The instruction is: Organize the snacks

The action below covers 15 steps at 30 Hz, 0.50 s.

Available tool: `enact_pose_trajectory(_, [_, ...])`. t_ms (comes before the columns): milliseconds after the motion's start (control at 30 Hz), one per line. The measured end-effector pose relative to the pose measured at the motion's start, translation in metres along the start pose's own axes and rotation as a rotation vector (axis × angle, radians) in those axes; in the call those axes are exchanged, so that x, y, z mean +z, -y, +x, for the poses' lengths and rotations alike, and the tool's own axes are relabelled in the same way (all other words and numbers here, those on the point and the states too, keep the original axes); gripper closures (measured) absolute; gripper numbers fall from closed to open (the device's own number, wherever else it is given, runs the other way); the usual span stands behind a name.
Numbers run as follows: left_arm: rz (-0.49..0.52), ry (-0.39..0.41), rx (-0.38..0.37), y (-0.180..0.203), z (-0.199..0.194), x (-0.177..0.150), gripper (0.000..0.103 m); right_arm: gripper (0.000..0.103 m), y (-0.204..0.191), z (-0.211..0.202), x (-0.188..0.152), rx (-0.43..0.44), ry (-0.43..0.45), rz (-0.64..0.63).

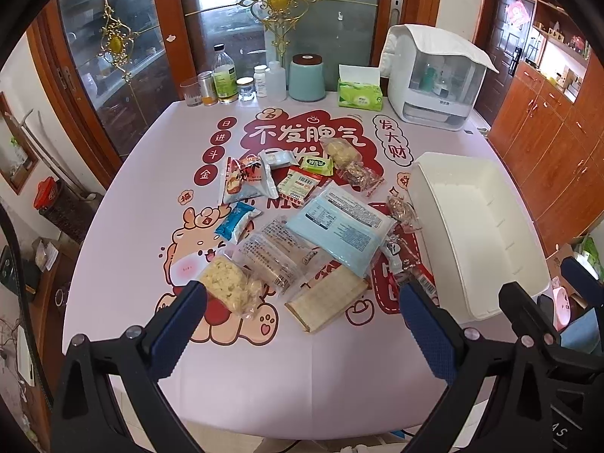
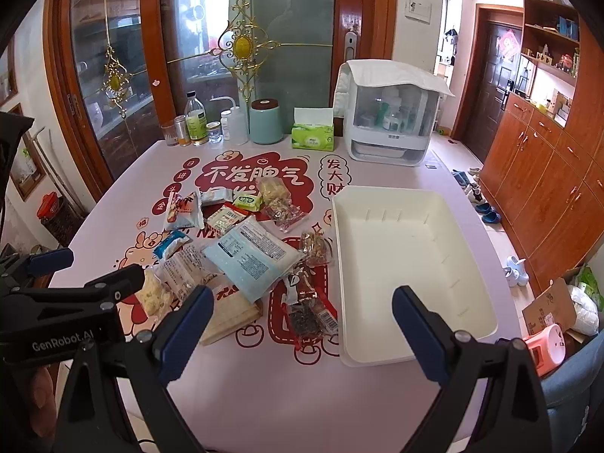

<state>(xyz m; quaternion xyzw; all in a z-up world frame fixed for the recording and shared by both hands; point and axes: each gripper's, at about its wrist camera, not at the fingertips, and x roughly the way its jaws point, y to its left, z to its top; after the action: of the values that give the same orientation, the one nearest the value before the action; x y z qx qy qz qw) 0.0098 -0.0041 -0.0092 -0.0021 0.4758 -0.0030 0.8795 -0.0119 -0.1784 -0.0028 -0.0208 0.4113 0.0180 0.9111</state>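
Your snacks (image 1: 302, 226) lie in a loose heap on the middle of the table (image 1: 302, 377), none of them in the bin (image 2: 396, 264) yet. The biggest is a pale blue packet (image 1: 339, 226), overlapping a clear pack of biscuits (image 1: 271, 260). Nearest you lie a bag of puffed pieces (image 1: 226, 287) and a flat cracker pack (image 1: 328, 298). The white bin sits just right of the heap, empty, with a nut bar (image 2: 313, 313) right beside its left wall. Your left gripper (image 1: 302, 298) hangs over the near edge of the heap, jaws spread wide, holding nothing. Your right gripper (image 2: 302, 302) hovers over the bin's near left corner, jaws equally wide and empty. At the far edge of the table stand a tissue box (image 1: 360, 92), a teal jar (image 1: 306, 77), some bottles (image 1: 226, 79) and a covered white appliance (image 1: 434, 79)
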Motion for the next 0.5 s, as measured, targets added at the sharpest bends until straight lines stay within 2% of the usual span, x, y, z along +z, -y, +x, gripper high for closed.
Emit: enact_pose_trajectory(500, [-0.02, -0.001, 0.029, 0.009, 0.004, -0.002, 0.002, 0.007, 0.012, 0.009, 0.003, 0.029, -0.012, -0.022])
